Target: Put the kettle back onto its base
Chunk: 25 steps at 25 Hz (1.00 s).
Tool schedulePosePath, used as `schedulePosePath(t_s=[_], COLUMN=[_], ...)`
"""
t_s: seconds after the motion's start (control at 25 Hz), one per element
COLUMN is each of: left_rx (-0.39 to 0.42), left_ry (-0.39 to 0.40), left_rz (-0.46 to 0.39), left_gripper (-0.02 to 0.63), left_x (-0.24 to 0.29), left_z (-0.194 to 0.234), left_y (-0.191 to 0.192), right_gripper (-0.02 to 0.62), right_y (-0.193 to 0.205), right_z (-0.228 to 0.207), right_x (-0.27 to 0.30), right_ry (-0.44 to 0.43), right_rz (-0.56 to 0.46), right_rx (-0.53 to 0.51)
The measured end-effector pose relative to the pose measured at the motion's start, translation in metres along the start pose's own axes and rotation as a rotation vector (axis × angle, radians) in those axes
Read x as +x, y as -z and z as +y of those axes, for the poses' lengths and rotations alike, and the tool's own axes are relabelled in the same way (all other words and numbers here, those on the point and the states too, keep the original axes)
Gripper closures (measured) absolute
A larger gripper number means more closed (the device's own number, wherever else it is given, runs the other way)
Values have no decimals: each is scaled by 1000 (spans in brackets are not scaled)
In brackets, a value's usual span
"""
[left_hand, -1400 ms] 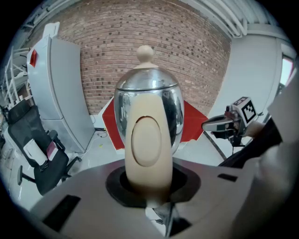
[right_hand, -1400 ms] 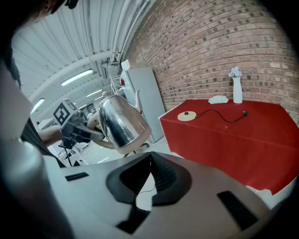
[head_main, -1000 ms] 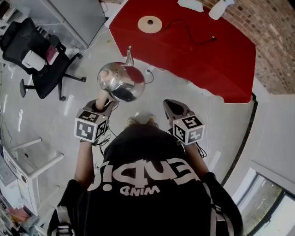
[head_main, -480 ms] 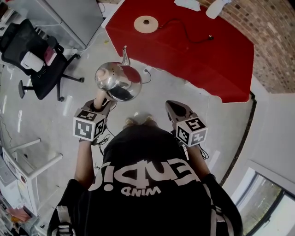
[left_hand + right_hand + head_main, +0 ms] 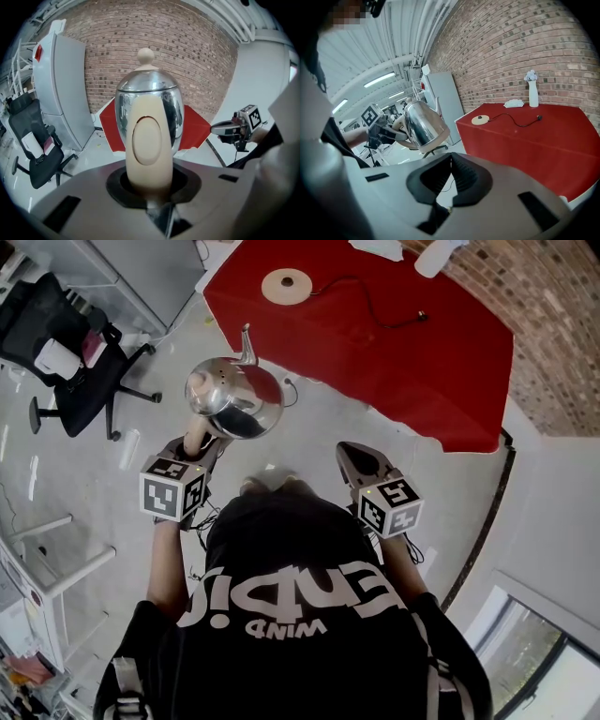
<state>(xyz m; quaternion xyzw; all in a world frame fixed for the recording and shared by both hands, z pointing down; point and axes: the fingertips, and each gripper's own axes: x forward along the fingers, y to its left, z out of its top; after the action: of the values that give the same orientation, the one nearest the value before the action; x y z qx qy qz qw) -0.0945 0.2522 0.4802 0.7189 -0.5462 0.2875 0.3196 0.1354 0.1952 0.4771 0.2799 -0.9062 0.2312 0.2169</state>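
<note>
My left gripper (image 5: 200, 448) clamps the cream handle (image 5: 149, 145) of the steel kettle (image 5: 234, 399), lid on, in the air short of the red table (image 5: 394, 362). Its round base (image 5: 286, 285) lies on that table. The 2 jaws of my right gripper (image 5: 354, 460) meet on nothing.

One kettle (image 5: 234, 399), one base (image 5: 287, 286), one chair (image 5: 70, 362)
</note>
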Motion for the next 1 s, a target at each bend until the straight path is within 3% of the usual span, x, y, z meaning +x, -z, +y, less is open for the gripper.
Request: schedulePosePath(t_s=[0.6, 1.0], left_rx=[14, 47], left_ry=[1, 29], left_rz=[-2, 3], left_gripper=[532, 532], left_x=[14, 34], left_z=[-1, 6], left_y=[-22, -40], right_gripper=[572, 573], right_y=[-5, -19], right_z=[-17, -35], right_x=[-2, 8], right_ry=[-13, 28], right_rz=[-4, -51], right_rx=[-19, 5])
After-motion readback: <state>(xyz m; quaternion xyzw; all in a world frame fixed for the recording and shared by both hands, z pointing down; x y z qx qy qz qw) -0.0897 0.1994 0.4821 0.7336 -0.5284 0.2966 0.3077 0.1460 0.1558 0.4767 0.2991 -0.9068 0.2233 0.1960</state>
